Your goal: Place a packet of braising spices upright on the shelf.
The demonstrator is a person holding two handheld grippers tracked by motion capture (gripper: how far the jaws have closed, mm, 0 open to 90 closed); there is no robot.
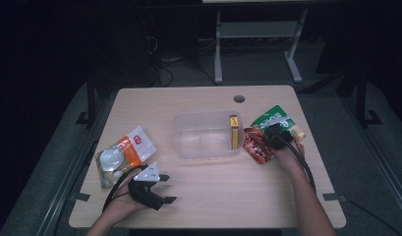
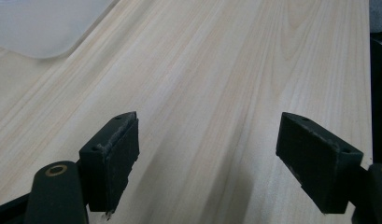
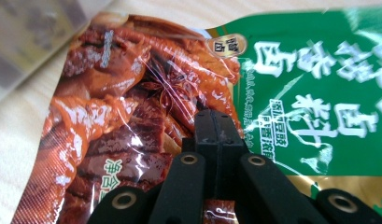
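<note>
Right gripper (image 1: pixel 273 133) is down on the red snack packet (image 1: pixel 256 145), at the right of the counter (image 1: pixel 228 196), just beside the clear plastic bin (image 1: pixel 207 135). In the right gripper view its jaws are pressed together at the packet's edge; I can't tell for sure if film is pinched between them. My guess is it's taking a corner, since a flat pouch gives no other hold.

Red packet is glossy, crinkled film printed with braised meat. It overlaps a green packet (image 1: pixel 276 118), smooth with white lettering.

Left gripper (image 1: pixel 159 189) sits near the front-left, jaws wide apart over bare wood, holding nothing. Looks parked out of the way.

Bin is translucent, rounded corners, mostly empty, with a small yellow box (image 1: pixel 234 132) standing against its right wall. Orange-and-white packet (image 1: pixel 122 155) lies flat on the left.
</note>
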